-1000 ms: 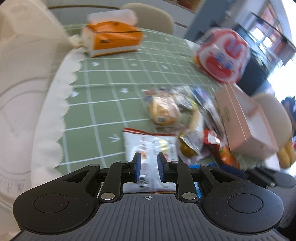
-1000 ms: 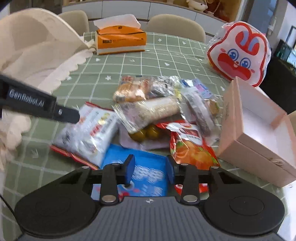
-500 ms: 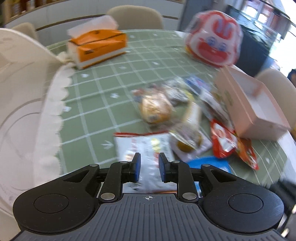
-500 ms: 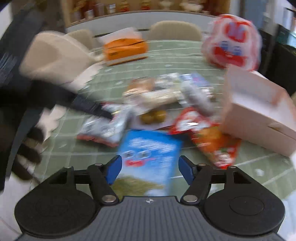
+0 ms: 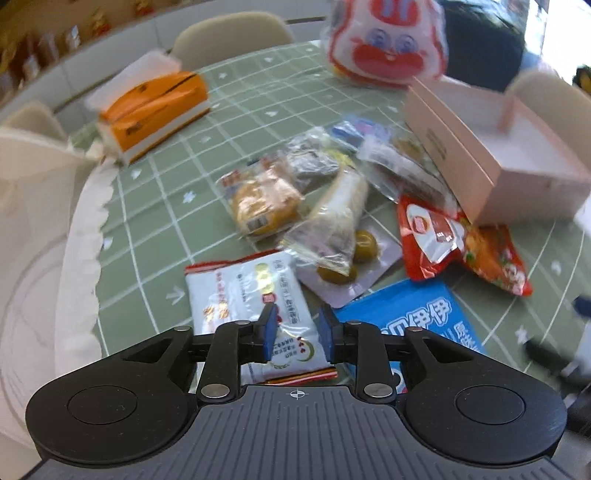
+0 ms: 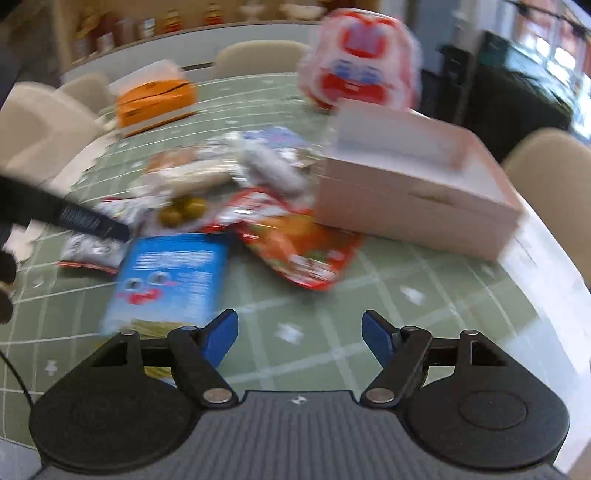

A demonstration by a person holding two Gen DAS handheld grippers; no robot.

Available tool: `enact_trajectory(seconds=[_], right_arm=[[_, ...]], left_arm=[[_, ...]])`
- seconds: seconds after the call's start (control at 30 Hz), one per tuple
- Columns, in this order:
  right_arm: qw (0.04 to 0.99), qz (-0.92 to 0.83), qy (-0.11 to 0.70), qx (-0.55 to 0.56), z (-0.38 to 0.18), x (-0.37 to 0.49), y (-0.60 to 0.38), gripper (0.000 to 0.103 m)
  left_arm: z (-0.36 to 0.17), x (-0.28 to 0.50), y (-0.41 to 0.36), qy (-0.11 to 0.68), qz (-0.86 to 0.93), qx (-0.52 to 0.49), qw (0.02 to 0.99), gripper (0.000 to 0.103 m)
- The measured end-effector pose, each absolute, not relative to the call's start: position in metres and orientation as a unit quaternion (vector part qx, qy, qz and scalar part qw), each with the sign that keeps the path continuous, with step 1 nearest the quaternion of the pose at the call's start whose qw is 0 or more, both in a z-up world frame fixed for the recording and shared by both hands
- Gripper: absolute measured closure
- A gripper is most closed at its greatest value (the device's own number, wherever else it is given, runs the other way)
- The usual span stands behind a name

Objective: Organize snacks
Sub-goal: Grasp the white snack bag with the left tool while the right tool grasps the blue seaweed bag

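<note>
Left gripper [image 5: 296,330]: fingers a narrow gap apart, above the white packet [image 5: 251,306], gripping nothing visible.
Right gripper [image 6: 299,332]: fingers spread wide over bare tablecloth [image 6: 424,280], empty.
Blue bag [image 6: 173,280]: flat, just left of the right gripper.
Red bag [image 5: 454,243]: against the pink box [image 5: 491,155].
Snack pile: between the tissue box [image 5: 155,107] and the pink box.

Orange tissue box [image 5: 155,107] beside beige chair [image 5: 229,35].

Snack packs [image 5: 332,229] heaped beside pink box [image 5: 498,162].
</note>
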State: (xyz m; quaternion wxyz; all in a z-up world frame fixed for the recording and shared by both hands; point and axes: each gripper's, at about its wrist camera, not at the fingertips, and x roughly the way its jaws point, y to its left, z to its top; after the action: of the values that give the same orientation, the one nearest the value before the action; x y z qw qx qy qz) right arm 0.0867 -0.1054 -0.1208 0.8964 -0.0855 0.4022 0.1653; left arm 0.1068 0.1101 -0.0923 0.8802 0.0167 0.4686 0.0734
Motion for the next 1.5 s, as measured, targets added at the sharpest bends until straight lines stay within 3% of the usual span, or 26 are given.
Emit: enact_trajectory(seconds=[0.03, 0.2, 0.23, 0.4, 0.53, 0.8, 0.97, 1.03, 1.13, 1.2, 1.27, 1.5], right_arm=[[0.898, 0.154, 0.405, -0.079, -0.123, 0.088, -0.114, 0.028], [0.894, 0.123, 0.426, -0.056, -0.139, 0.094, -0.138, 0.027], [0.897, 0.123, 0.421, -0.056, -0.140, 0.092, -0.138, 0.027], [0.906, 0.121, 0.402, -0.058, -0.145, 0.085, -0.137, 0.022], [0.915, 0.115, 0.383, -0.051, -0.150, 0.081, -0.137, 0.017], [0.923, 0.113, 0.365, -0.048, -0.153, 0.078, -0.139, 0.013], [0.924, 0.112, 0.362, -0.046, -0.155, 0.078, -0.139, 0.010], [0.921, 0.121, 0.367, -0.048, -0.155, 0.079, -0.139, 0.005], [0.912, 0.139, 0.382, -0.059, -0.154, 0.083, -0.137, 0.001], [0.899, 0.153, 0.404, -0.066, -0.149, 0.090, -0.136, 0.002], [0.891, 0.162, 0.420, -0.062, -0.141, 0.093, -0.133, 0.010], [0.871, 0.266, 0.408, -0.063, -0.106, 0.073, -0.070, 0.011]], left_arm=[[-0.093, 0.108, 0.107, 0.470, 0.071, 0.023, 0.880, 0.068], [-0.096, 0.113, 0.103, 0.476, 0.034, 0.011, 0.878, 0.030], [-0.095, 0.113, 0.105, 0.476, 0.022, -0.002, 0.879, 0.028], [-0.083, 0.099, 0.128, 0.444, 0.055, -0.038, 0.893, 0.036], [-0.087, 0.101, 0.153, 0.459, 0.102, -0.070, 0.880, 0.036], [-0.104, 0.114, 0.161, 0.474, 0.103, -0.095, 0.870, 0.019], [-0.113, 0.121, 0.151, 0.477, 0.095, -0.057, 0.872, 0.012], [-0.114, 0.121, 0.149, 0.475, 0.092, -0.048, 0.874, 0.012], [-0.110, 0.116, 0.150, 0.463, 0.081, -0.048, 0.881, 0.021], [-0.106, 0.107, 0.154, 0.462, 0.061, -0.077, 0.881, 0.021], [-0.100, 0.092, 0.155, 0.454, 0.052, -0.090, 0.885, 0.021], [-0.086, 0.036, 0.160, 0.449, 0.045, -0.122, 0.884, 0.021]])
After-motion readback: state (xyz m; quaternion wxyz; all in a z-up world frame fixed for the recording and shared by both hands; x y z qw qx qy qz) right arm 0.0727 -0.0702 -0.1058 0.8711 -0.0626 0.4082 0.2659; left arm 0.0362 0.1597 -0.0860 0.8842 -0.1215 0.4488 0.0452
